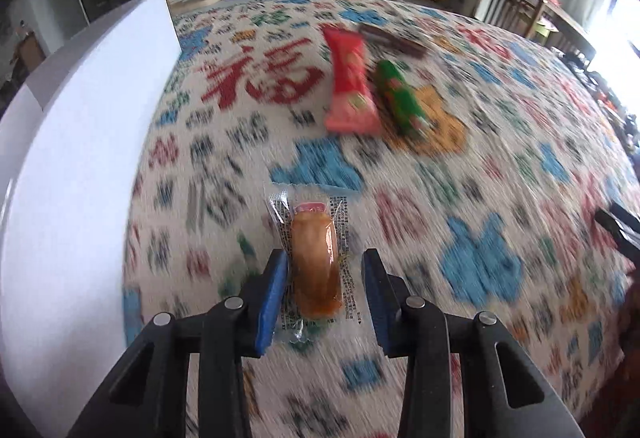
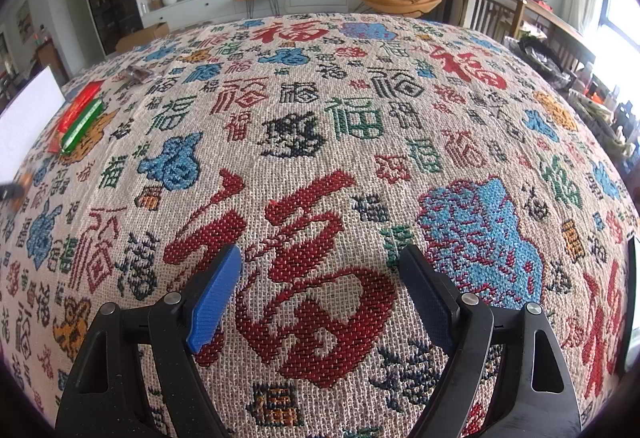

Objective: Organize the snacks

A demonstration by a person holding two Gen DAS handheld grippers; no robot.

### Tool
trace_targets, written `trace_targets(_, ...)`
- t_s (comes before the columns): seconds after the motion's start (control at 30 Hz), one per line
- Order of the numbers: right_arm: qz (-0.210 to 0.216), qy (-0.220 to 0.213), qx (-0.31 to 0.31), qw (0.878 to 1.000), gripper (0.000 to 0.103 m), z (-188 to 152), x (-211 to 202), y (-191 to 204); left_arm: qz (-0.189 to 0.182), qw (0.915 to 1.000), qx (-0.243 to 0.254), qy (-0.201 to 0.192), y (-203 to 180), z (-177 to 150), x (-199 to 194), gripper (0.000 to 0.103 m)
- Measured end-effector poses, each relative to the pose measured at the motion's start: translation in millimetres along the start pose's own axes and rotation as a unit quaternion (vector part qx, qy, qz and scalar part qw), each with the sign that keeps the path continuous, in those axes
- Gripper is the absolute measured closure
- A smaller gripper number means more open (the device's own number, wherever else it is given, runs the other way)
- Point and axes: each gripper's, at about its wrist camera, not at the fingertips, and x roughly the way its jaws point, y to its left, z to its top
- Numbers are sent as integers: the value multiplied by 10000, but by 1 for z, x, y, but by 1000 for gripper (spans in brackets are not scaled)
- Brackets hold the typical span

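Observation:
My left gripper [image 1: 325, 260] holds a clear-wrapped orange-brown snack [image 1: 316, 266] between its blue pads [image 1: 272, 294], above the patterned tablecloth [image 1: 500, 158]. The background is motion-blurred. Farther off lie a red snack packet [image 1: 350, 78], a green packet [image 1: 402, 96] beside it and a dark brown packet [image 1: 394, 40] behind. My right gripper [image 2: 320, 256] is open and empty over the cloth [image 2: 320, 118]. In the right wrist view the red packet [image 2: 78, 106], green packet [image 2: 82, 126] and brown packet [image 2: 138, 72] lie far left.
A white box [image 1: 80, 158] stands along the left side of the table; its corner shows in the right wrist view [image 2: 28, 118]. Wooden chairs [image 2: 500, 10] stand at the table's far right. The other gripper's tip [image 1: 618, 226] shows at the right edge.

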Motion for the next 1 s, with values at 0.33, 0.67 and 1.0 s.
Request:
trace_targets(0.33,11,-2,8,10000,18,0,0,-1,330,9986,156,-389,-17,-36,5,11)
trace_targets(0.67,16,-3,10,10000,18,0,1,0,416,9966,35,-710,-11,-38,11,0)
trace_targets(1.0,18,-2,11,10000,18,0,1,0,415,9966,30,-713,-11,-39,11,0)
